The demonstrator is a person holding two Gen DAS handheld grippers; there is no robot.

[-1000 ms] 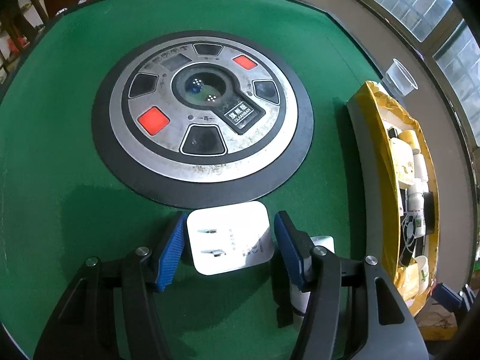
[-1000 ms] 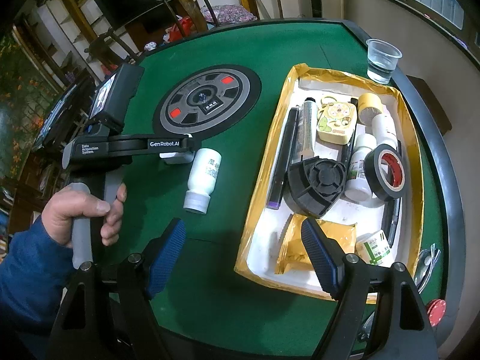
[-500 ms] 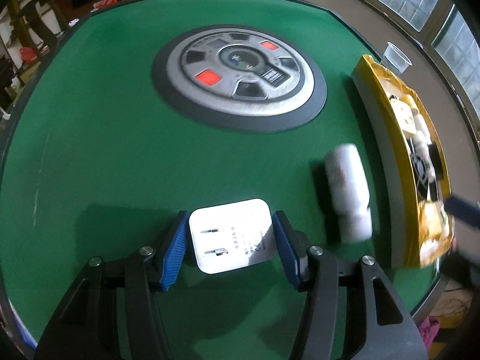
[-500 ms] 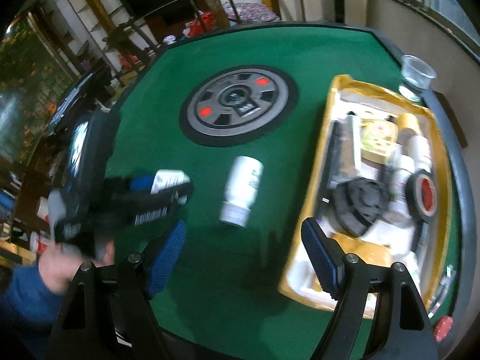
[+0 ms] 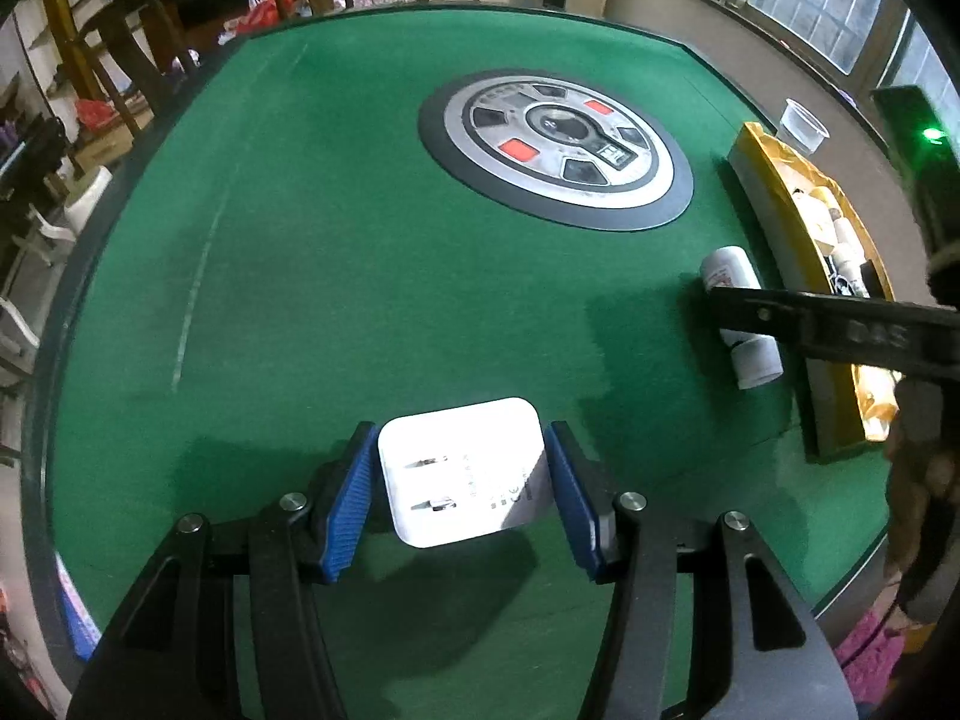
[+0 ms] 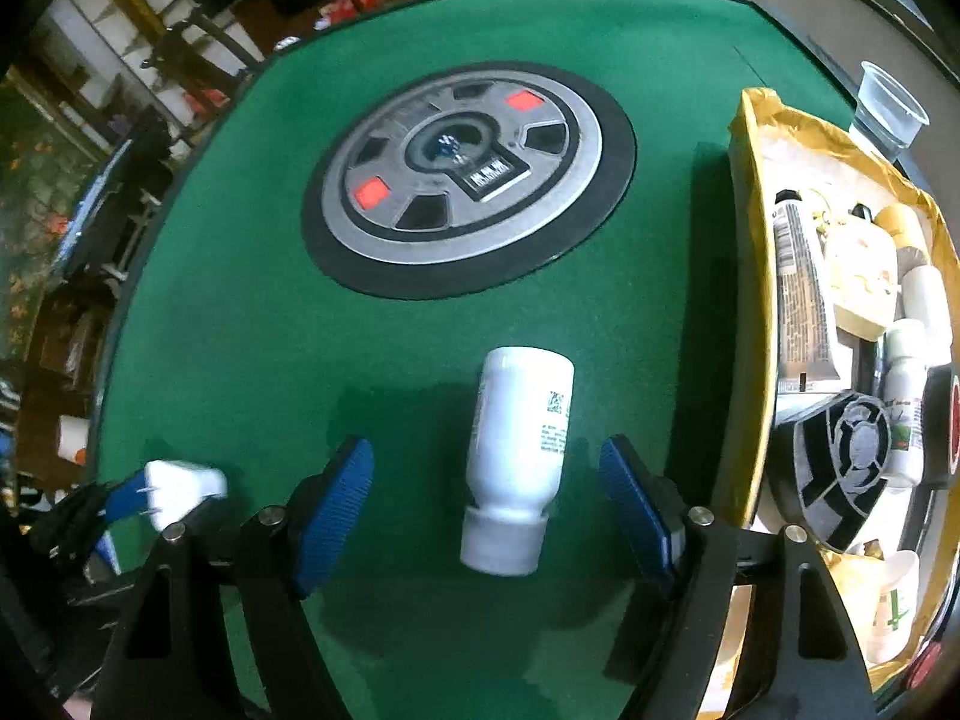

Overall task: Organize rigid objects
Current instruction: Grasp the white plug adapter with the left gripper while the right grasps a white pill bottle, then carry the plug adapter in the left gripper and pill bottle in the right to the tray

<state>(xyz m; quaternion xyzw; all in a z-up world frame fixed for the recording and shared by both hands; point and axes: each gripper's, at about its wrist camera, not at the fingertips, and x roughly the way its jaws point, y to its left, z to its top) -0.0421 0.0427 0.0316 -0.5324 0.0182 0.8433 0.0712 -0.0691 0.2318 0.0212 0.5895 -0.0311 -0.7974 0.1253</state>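
Inside, tray [image 6: 750,312] holds tube [image 6: 801,294], fan [image 6: 840,468].

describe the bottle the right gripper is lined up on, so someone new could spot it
On the green table, between the round centre console and the yellow-lined tray, a white bottle lies on its side. It alone lies loose on the felt, cap toward the open right gripper.

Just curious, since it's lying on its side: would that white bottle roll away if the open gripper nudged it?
Probably: the white bottle is round and lies sideways on flat felt. Its smooth plastic may slip in the right gripper.
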